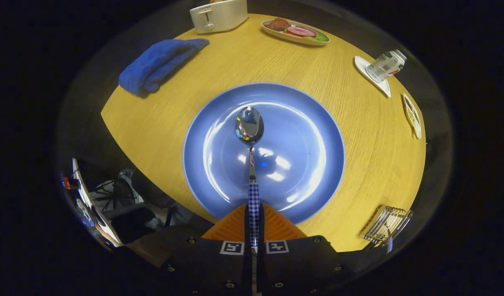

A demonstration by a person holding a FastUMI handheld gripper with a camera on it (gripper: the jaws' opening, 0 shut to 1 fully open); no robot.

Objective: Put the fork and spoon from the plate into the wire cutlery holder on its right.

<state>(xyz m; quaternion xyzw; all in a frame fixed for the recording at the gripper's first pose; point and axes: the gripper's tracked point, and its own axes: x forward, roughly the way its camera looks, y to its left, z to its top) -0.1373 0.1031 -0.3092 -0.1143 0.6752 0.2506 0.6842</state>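
Observation:
A metal spoon (pixel 249 125) with a blue-and-white checked handle sticks straight out ahead of my gripper (pixel 254 222), which is shut on that handle. The spoon's bowl hangs over the middle of the blue plate (pixel 309 123), which lies on the round wooden table (pixel 359 135) just beyond the fingers. The wire cutlery holder (pixel 387 224) stands to the right of the plate near the table's edge, with a checked handle showing at its lower side.
A folded blue towel (pixel 159 63) lies beyond the plate to the left, a white toaster (pixel 218 15) behind it. Across the table are an oval dish of food (pixel 295 31), a small bottle (pixel 385 65) on a white saucer and another small dish (pixel 412 116) at the right edge.

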